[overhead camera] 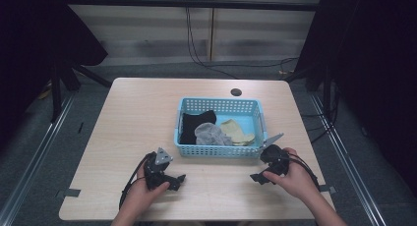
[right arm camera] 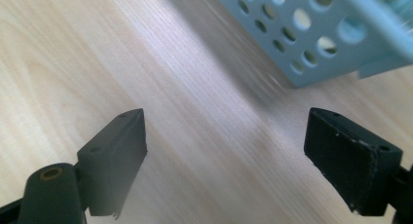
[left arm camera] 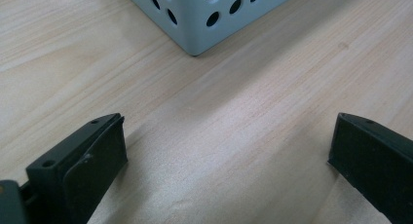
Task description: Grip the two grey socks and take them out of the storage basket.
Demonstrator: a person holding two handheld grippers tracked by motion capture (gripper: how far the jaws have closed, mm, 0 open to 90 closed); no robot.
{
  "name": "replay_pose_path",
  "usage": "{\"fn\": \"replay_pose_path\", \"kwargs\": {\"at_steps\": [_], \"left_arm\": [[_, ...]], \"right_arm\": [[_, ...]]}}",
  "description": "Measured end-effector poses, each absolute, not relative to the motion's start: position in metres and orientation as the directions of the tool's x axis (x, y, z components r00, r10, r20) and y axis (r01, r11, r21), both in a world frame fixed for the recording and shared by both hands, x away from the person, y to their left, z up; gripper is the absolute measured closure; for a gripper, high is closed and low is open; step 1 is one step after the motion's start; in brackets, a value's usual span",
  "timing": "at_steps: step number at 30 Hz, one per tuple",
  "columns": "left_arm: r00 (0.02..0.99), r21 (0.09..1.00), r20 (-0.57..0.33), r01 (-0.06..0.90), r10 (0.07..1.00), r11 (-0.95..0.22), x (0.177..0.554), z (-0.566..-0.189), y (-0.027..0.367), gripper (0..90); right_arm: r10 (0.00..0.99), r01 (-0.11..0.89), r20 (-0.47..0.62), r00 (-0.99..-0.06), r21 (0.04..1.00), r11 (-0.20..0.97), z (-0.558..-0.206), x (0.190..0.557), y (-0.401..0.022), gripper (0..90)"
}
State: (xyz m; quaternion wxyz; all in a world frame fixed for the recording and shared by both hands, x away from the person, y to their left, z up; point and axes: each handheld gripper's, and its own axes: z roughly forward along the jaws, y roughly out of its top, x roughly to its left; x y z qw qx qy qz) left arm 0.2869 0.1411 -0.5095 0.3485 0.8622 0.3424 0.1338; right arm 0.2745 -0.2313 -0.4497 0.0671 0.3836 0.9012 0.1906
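Two grippers rest low over the near part of the desk [overhead camera: 133, 118], each held in one of the person's hands. The left gripper [overhead camera: 177, 182] sits at about seven o'clock from the basket [overhead camera: 219, 151], its jaws aimed toward three o'clock along the desk's near edge; in the left gripper view its jaws stand wide apart with bare wood between them and nothing held. The right gripper [overhead camera: 256, 178] sits at about five o'clock from the basket, just off its near right corner, jaws aimed toward nine o'clock, so the two grippers face each other across an open stretch of desk. In the right gripper view its jaws are likewise spread wide and empty.

That basket is pale blue plastic with rows of round holes in its walls, standing upright a little right of the desk's middle. Its long axis runs from nine o'clock to three o'clock, parallel to the near edge of the desk. A corner of it shows at the top of the left gripper view [left arm camera: 195, 19] and at the top right of the right gripper view [right arm camera: 311, 44], apart from both sets of jaws.

Inside the basket lie three pieces of cloth: a black one [overhead camera: 195, 124] at the left end, a grey one [overhead camera: 211, 134] in the middle toward the near wall, and a pale yellow one [overhead camera: 237, 131] at the right, the grey piece overlapping its neighbours.
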Motion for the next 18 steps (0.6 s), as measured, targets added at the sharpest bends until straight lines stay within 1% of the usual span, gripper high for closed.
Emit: {"fn": "replay_pose_path", "kwargs": {"at_steps": [2,3,4,8,12,15,18], "left_arm": [[0.73,0.693,-0.008,0.497,0.683,-0.522,0.287,-0.51,0.141,0.0],[0.73,0.693,-0.008,0.497,0.683,-0.523,0.287,-0.509,0.141,0.0],[0.73,0.693,-0.008,0.497,0.683,-0.523,0.287,-0.509,0.141,0.0],[0.73,0.693,-0.008,0.497,0.683,-0.523,0.287,-0.509,0.141,0.0],[0.73,0.693,-0.008,0.497,0.683,-0.523,0.287,-0.509,0.141,0.0],[0.731,0.692,-0.008,0.497,0.683,-0.524,0.287,-0.509,0.141,0.0],[0.73,0.692,-0.007,0.496,0.683,-0.524,0.287,-0.509,0.141,0.0]], "right_arm": [[0.706,0.661,0.03,-0.707,0.384,0.645,-0.44,0.276,-0.231,15.7],[0.696,0.662,0.05,-0.716,0.365,0.654,-0.433,0.277,-0.231,15.7],[0.696,0.662,0.05,-0.716,0.365,0.654,-0.433,0.277,-0.231,15.7],[0.676,0.646,0.036,-0.736,0.334,0.686,-0.414,0.281,-0.226,16.5],[0.667,0.635,0.031,-0.744,0.343,0.692,-0.401,0.287,-0.22,17.7],[0.66,0.627,0.047,-0.75,0.368,0.687,-0.384,0.3,-0.21,19.7],[0.66,0.628,0.058,-0.749,0.378,0.68,-0.378,0.307,-0.206,20.3]]}}
